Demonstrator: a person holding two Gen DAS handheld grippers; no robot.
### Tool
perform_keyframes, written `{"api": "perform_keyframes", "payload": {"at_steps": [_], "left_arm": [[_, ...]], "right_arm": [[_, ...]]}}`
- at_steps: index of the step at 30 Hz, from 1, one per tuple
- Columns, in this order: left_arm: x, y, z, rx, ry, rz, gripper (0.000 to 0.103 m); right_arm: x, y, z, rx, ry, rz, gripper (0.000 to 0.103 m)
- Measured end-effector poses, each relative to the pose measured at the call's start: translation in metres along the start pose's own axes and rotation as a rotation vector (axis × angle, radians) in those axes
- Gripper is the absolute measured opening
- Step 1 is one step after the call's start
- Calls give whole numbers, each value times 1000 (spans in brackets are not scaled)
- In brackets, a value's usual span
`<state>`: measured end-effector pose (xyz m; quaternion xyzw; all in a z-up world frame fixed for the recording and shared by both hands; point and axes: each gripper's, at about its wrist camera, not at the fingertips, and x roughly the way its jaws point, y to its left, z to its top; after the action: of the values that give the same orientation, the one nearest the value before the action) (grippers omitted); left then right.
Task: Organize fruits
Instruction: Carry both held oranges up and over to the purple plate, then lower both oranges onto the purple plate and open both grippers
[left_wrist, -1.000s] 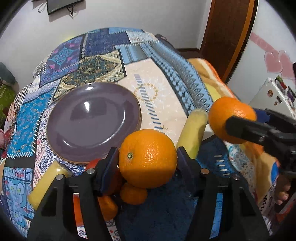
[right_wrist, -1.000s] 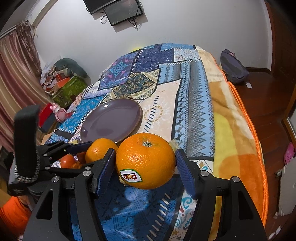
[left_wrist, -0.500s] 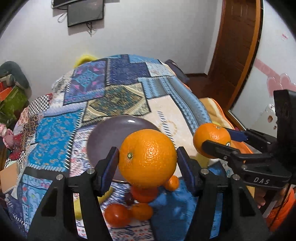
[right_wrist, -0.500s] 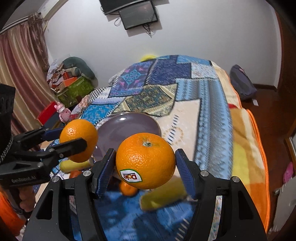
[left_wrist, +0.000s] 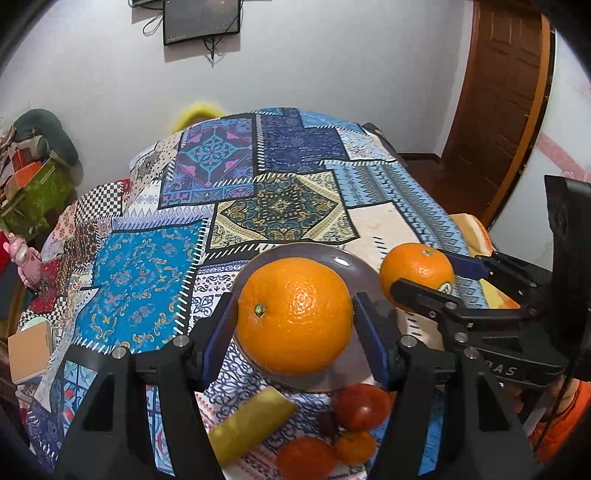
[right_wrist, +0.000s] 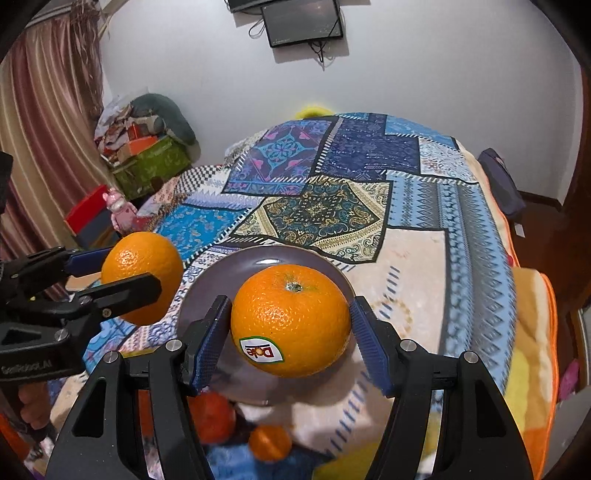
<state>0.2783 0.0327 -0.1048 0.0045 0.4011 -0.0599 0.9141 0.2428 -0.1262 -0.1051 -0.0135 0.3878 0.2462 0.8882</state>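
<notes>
Left wrist view: the left gripper (left_wrist: 295, 325), angled downward, clamps an orange (left_wrist: 294, 314) above the purple plate (left_wrist: 354, 266) on the patchwork bedspread (left_wrist: 147, 266).

Right wrist view: the right gripper (right_wrist: 290, 332) likewise clamps a stickered orange (right_wrist: 290, 319) over that plate, a wall-mounted screen (right_wrist: 301, 20) beyond.

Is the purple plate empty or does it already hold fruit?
Apparently empty. The visible part of the purple plate is bare in both views; the two oranges in front of it are held in the tools, and those oranges hide the rest.

We read "Dole" on the sticker (right_wrist: 261, 350) on the orange (right_wrist: 290, 319); "DAS" on the right gripper (left_wrist: 424, 273) body.
</notes>
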Motion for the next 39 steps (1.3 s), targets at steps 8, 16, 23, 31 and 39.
{"api": "perform_keyframes", "payload": {"at_steps": [8,16,23,31,39], "left_arm": [[39,17,3,-15,47,13,63],[68,30,4,-36,91,6,63],[84,42,2,-73,127,-19,58],[82,20,13,3,106,-15,27],[76,30,9,-40,113,-5,27]], "right_arm": [[41,6,8,-40,71,-27,62],[72,10,7,-57,134,-37,62],[88,11,5,-54,175,-30,62],[89,17,1,-111,192,-47,64],[70,10,-1,-100,176,-18,64]]}}
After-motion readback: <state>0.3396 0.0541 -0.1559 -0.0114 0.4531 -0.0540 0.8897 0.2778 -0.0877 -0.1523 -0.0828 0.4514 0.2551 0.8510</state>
